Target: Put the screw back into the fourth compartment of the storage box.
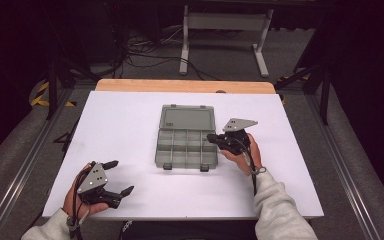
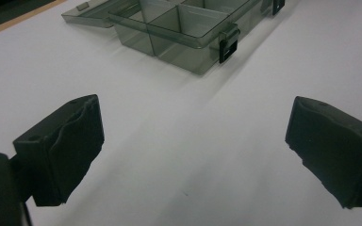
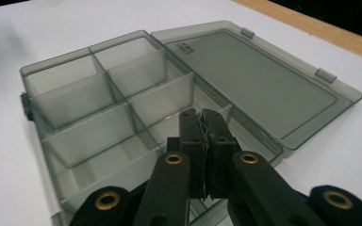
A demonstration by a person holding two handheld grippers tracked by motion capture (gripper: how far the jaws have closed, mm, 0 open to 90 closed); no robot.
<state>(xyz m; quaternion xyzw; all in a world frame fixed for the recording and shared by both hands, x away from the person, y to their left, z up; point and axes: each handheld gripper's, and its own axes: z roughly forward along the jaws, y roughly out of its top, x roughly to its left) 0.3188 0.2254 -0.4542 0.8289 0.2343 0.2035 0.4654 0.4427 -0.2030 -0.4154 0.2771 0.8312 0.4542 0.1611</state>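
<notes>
- High view: grey see-through organiser box (image 1: 186, 145) sits mid-table on the white table top (image 1: 120, 125), lid (image 1: 187, 118) flung flat open on the far side, compartments toward the person.
- Two black latches (image 1: 168, 166) on the box's near edge, hanging loose.
- Right gripper (image 1: 211, 137) at the box's right edge, approx. level w/ the hinge line, tips pointing left at the box wall; whether they touch it can't be told.
- Right gripper view: jaws pressed together, nothing between the pads; tips hover over the box's compartments (image 3: 118, 94), lid (image 3: 259, 80) lying to the right.
- Left gripper (image 1: 119, 177) near the table's front-left corner, well apart from the box, held in the left hand (image 1: 77, 202).
- Left gripper view: jaws spread wide, bare white top between them; box (image 2: 188, 33) up ahead, one latch (image 2: 228, 47) visible on its near wall.
</notes>
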